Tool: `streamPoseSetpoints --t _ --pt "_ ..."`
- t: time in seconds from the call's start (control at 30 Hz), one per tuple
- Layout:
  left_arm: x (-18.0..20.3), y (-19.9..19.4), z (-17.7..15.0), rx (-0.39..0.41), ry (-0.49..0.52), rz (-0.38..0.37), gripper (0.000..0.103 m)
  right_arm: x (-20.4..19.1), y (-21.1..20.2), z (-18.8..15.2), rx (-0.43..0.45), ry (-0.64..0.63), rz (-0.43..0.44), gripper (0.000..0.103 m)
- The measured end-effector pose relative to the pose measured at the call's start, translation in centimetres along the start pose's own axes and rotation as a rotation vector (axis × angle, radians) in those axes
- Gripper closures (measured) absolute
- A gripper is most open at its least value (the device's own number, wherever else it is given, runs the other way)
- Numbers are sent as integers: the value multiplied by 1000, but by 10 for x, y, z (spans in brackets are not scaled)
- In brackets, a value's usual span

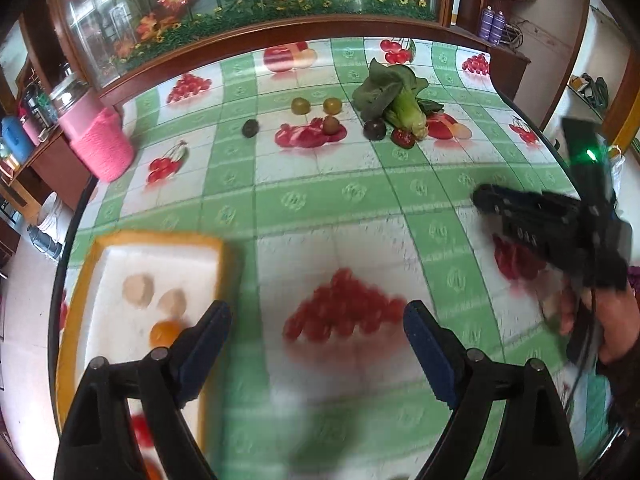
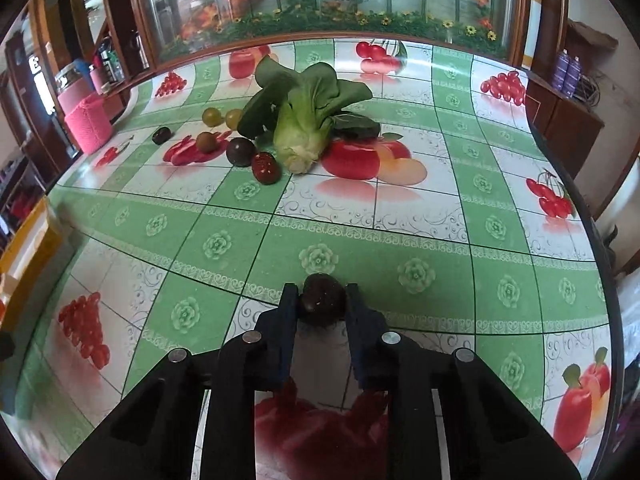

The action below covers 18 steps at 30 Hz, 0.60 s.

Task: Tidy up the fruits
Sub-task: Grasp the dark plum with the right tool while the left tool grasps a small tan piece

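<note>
Left wrist view: your left gripper (image 1: 318,330) stands wide open, holding nothing, above the tablecloth (image 1: 360,192) just beside the yellow-rimmed tray (image 1: 160,240), which holds pale and orange fruits.

Right wrist view: your right gripper (image 2: 322,300) is clamped on a dark plum (image 2: 323,298). Remaining fruits lie beside the bok choy (image 2: 308,116).

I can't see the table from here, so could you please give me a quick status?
Right gripper shut on dark fruit. Left gripper open, empty, beside tray. Path clear.
</note>
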<state>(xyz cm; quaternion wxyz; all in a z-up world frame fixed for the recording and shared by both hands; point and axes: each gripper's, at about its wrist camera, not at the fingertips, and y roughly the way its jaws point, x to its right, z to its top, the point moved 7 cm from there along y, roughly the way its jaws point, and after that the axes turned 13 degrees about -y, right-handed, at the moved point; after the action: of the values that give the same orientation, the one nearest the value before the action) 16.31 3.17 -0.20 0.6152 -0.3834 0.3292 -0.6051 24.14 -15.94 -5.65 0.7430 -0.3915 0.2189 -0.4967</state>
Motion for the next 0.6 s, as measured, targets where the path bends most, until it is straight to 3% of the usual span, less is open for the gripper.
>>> streamPoseSetpoints --t 0.23,0.43,0.6 --pt "41 52 58 38 -19 -42 14 1 -21 -10 35 17 47 82" --pt "65 100 94 33 -5 -51 30 25 -42 -25 64 93 57 81" --pt "71 117 114 40 -45 -64 31 41 -39 -37 26 156 65 81"
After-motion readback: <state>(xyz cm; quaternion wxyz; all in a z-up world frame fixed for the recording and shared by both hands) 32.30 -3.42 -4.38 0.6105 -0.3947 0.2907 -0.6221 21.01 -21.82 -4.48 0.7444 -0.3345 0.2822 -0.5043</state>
